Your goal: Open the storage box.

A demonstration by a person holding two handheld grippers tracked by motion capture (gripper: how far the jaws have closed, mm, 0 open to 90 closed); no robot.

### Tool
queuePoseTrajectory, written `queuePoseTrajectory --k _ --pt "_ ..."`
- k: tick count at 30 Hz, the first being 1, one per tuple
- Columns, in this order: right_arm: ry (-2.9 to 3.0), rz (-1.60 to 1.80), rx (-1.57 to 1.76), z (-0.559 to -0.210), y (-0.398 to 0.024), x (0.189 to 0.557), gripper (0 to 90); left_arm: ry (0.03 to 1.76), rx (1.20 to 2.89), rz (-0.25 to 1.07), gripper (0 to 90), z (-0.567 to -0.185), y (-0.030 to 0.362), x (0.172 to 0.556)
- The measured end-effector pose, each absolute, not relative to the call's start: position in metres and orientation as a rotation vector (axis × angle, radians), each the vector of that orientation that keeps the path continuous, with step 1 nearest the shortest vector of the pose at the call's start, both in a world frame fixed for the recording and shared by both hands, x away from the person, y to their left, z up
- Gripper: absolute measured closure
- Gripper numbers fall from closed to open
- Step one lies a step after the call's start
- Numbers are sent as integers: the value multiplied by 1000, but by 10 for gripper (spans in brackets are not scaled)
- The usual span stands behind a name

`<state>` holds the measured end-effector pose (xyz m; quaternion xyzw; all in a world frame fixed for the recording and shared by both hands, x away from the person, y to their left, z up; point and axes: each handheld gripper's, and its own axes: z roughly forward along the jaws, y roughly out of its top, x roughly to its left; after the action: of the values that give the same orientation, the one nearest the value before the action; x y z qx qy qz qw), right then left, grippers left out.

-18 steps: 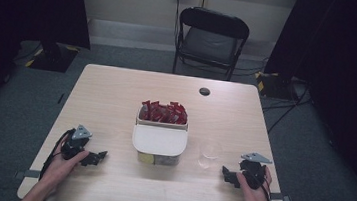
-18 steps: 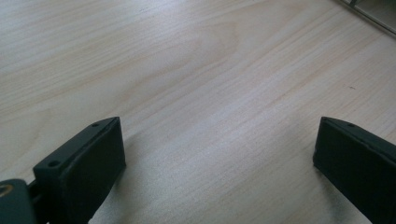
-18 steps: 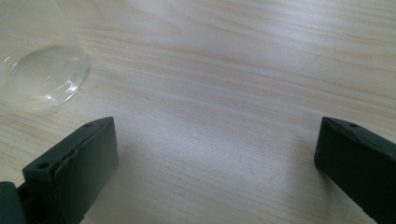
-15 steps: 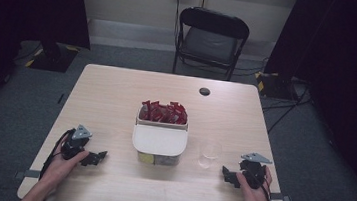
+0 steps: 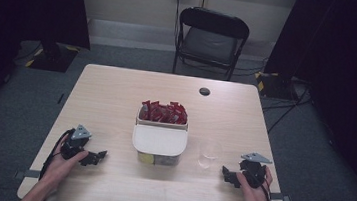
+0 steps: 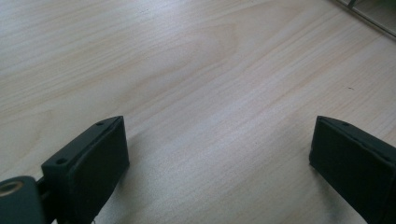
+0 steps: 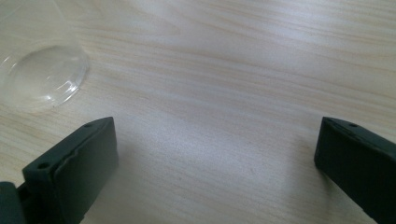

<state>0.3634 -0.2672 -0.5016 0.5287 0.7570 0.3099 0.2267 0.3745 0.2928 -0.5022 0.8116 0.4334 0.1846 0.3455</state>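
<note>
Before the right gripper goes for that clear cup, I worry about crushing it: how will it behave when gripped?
The clear cup looks thin-walled and empty, so probably very light and easily squashed. It stands upright on the table, so a sideways nudge may tip or slide it. Its smooth, glossy wall could slip between the right gripper pads.

Cup [image 5: 209,154] right of box [image 5: 159,140] (mid-table)

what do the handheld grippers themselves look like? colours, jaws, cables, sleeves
Both are black. The left gripper and right gripper each carry a grey three-cornered plate on top and two blocky black jaws with small screw holes near the upper edge. A black cable trails back from each along the forearm. No sleeves show: the forearms are bare up to the picture's edge. No markings or labels can be made out.
</note>
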Motion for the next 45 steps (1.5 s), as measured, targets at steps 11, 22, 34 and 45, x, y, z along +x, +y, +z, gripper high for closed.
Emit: queuePoseTrajectory --k 11,22,34,45 --pt "2086 855 1457 -502 -267 363 0 1151 2049 466 163 -495 295 372" --pt "2084 854 1458 -502 -267 363 0 1091 2047 447 166 -489 281 365" --pt "2084 855 1458 -502 -267 363 0 1024 2029 407 166 -482 265 361" --pt "2085 855 1458 -502 -267 363 0 983 2030 378 163 -478 252 361"
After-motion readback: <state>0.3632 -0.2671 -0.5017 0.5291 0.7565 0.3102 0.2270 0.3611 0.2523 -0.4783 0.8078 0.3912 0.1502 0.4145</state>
